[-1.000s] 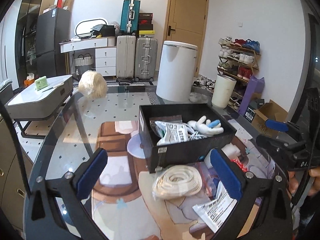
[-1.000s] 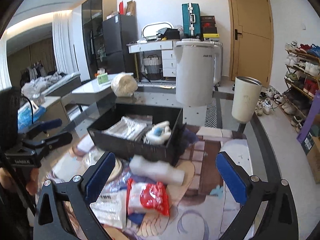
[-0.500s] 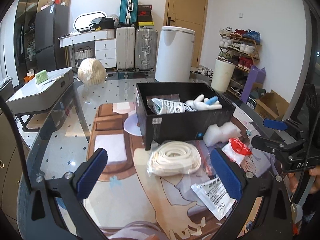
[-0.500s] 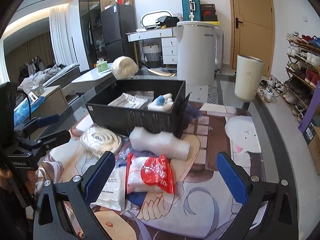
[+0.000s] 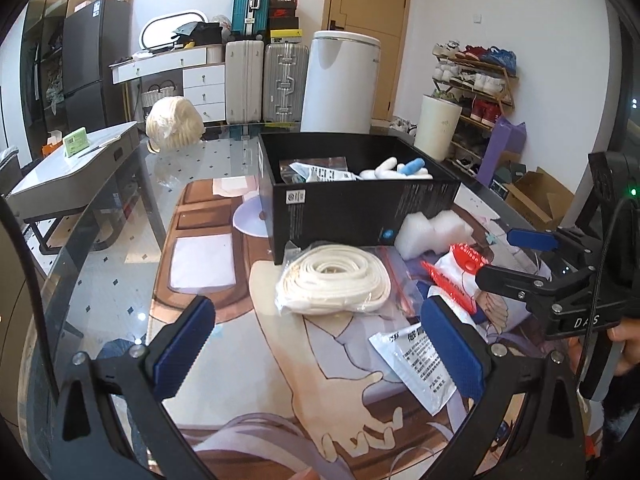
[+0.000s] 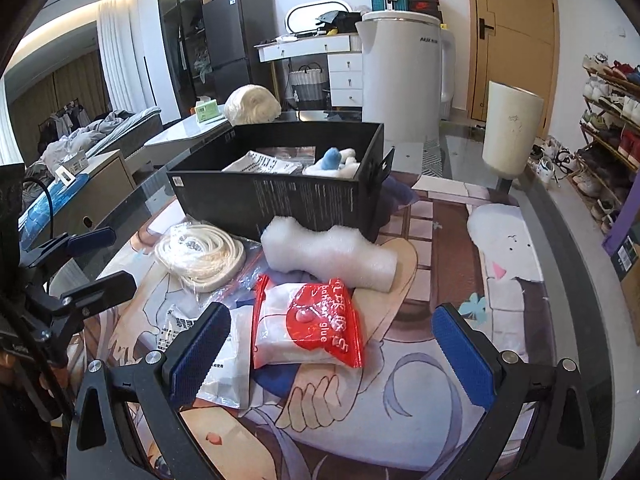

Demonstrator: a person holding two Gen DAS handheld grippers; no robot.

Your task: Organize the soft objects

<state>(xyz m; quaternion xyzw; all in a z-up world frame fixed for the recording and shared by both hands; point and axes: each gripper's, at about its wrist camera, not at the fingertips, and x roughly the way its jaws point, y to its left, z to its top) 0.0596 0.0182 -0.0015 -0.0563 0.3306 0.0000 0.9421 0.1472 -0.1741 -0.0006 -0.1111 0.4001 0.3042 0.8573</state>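
A black box point(image 5: 360, 204) point(image 6: 280, 196) stands on the glass table and holds a white and blue plush toy point(image 5: 394, 168) point(image 6: 334, 160) and flat packets point(image 5: 320, 172). In front of it lie a bagged coil of white cord point(image 5: 334, 282) point(image 6: 200, 254), a white foam block point(image 5: 434, 228) point(image 6: 328, 252), a red and white pouch point(image 5: 456, 272) point(image 6: 308, 326) and a white printed sachet point(image 5: 416, 358) point(image 6: 216, 360). My left gripper point(image 5: 320, 356) hovers open just short of the coil. My right gripper point(image 6: 328, 348) is open too, with the red pouch between its fingers and untouched.
A printed mat point(image 6: 420, 360) covers the table's near part. A cream yarn ball point(image 5: 174, 124) sits at the far edge. A tall white appliance point(image 6: 400, 72), a white cylinder bin point(image 6: 512, 132), suitcases point(image 5: 264, 80) and a shoe rack point(image 5: 476, 76) stand beyond the table.
Both grippers have dropped lower and drawn nearer to the loose items in front of the box. The coil and the red pouch look larger and sit between the open fingers.
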